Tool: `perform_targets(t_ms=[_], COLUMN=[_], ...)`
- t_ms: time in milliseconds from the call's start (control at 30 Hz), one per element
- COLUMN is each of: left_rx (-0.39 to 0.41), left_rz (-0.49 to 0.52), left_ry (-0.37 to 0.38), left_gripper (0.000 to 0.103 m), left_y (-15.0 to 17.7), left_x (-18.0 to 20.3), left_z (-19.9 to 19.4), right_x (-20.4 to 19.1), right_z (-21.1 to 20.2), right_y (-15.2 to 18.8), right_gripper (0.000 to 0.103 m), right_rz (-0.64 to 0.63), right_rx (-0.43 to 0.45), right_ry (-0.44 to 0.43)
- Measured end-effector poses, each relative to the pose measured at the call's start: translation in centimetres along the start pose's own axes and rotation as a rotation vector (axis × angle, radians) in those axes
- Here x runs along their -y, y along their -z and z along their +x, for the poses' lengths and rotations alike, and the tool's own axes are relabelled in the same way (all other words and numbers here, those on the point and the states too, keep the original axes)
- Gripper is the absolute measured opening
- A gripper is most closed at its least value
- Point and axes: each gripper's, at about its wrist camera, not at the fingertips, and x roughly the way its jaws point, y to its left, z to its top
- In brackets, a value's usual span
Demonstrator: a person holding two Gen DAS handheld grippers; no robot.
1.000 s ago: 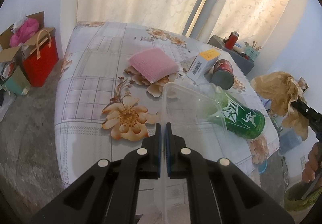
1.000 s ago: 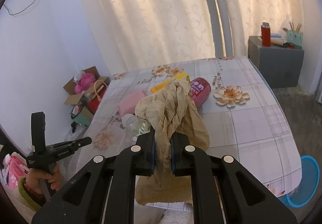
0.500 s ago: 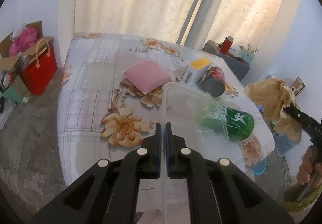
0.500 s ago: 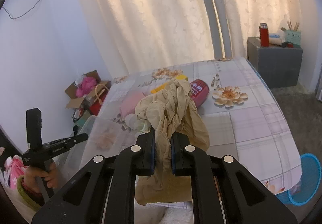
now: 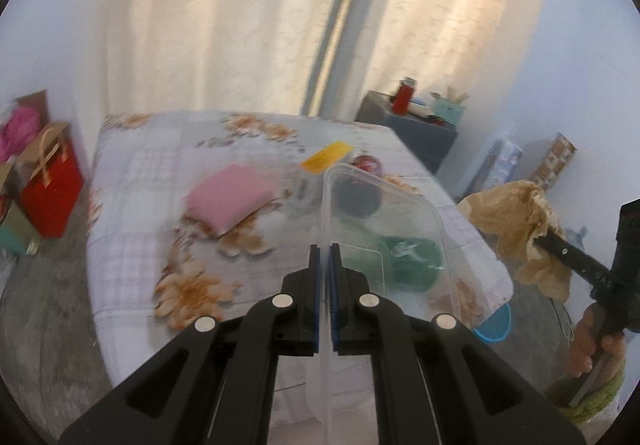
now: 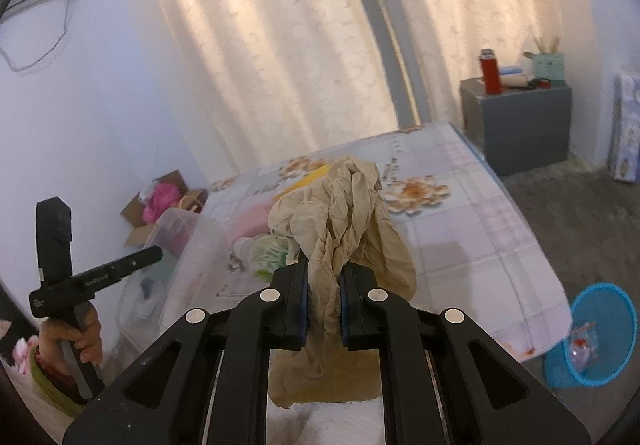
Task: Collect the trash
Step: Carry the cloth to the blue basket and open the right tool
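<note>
Left tongs: I am keeping the left gripper (image 5: 324, 257) clamped narrow on the near rim of a clear, thin-walled rectangular plastic tub (image 5: 400, 205), which is filling the centre of the left view. Pinching the wall is letting me carry it one-handed, mouth open.

Right tongs: I am holding the right gripper (image 6: 323, 277) squeezed on a crumpled tan sheet of soft wrapping or cloth (image 6: 344, 213); I cannot tell which. The bunch is spilling above and below the jaws at mid-frame, gripped through its middle so nothing trails.

Trash still out: a green cylindrical can (image 5: 412, 265) and a dark can with a red top (image 5: 360, 197) are showing through the tub wall, lying on the floral plaid tablecloth (image 5: 132, 181). A yellow-topped carton (image 5: 328, 157) is sitting behind them, and a pink rectangular sponge pad (image 5: 228, 201) is lying left of centre.

Bin: a round blue plastic basket (image 6: 600, 333) is standing on the floor at the lower right of the right view, past the table's corner, with some scraps already inside.

Step, as I judge it: I am bringing both loads off the table, probably toward that basket.

Change from a second ago: the left view is now sitting higher, with more curtain and less tabletop in frame, and the tub is covering both cans. In the right view the basket is showing almost whole instead of a sliver, and the tub is appearing at the left. Both grips are unchanged.
</note>
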Motion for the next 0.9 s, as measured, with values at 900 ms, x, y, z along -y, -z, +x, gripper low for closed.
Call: perform_targets(t_ms=[900], left_rx=[-0.308], left_rz=[0.83], left_ry=[0.329], left_gripper=[0.003], left_y=[1.3], left_x=[42.6], left_z=[21.6], right_x=[24.5], right_z=[-14.3], right_y=[11.8], right_gripper=[0.01], right_rz=[0.528], right_rx=[0.117], right_ry=[0.504])
